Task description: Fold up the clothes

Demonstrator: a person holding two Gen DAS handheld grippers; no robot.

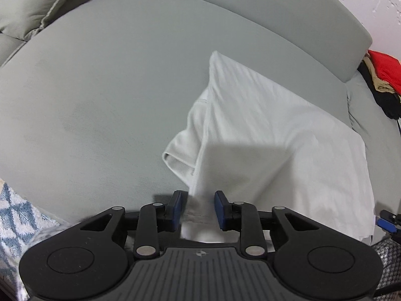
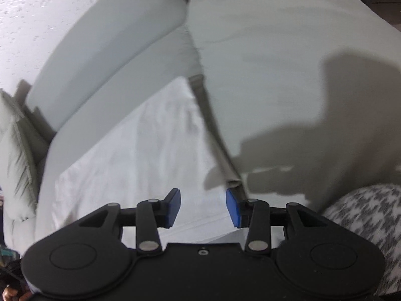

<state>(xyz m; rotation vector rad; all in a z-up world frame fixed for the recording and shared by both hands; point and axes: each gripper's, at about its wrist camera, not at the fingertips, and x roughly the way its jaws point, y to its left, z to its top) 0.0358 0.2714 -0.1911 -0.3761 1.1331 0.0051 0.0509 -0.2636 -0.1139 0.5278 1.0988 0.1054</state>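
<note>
A white garment [image 1: 263, 135] lies on the grey sofa seat [image 1: 100, 95], partly folded, with a sleeve [image 1: 180, 150] sticking out at its left. My left gripper [image 1: 197, 209] is open, its blue pads either side of the garment's near edge, which lies between them. In the right wrist view the same white garment [image 2: 140, 155] spreads over the seat cushion. My right gripper [image 2: 203, 209] is open just above the garment's near right edge, next to the gap between two cushions; nothing is held.
The sofa backrest [image 1: 275, 20] runs along the back, with a grey-green pillow [image 1: 30, 7] at far left. Red and black clothes [image 1: 383, 77] lie at the right. A blue patterned rug [image 1: 17, 215] and a houndstooth fabric [image 2: 363, 220] lie near the front.
</note>
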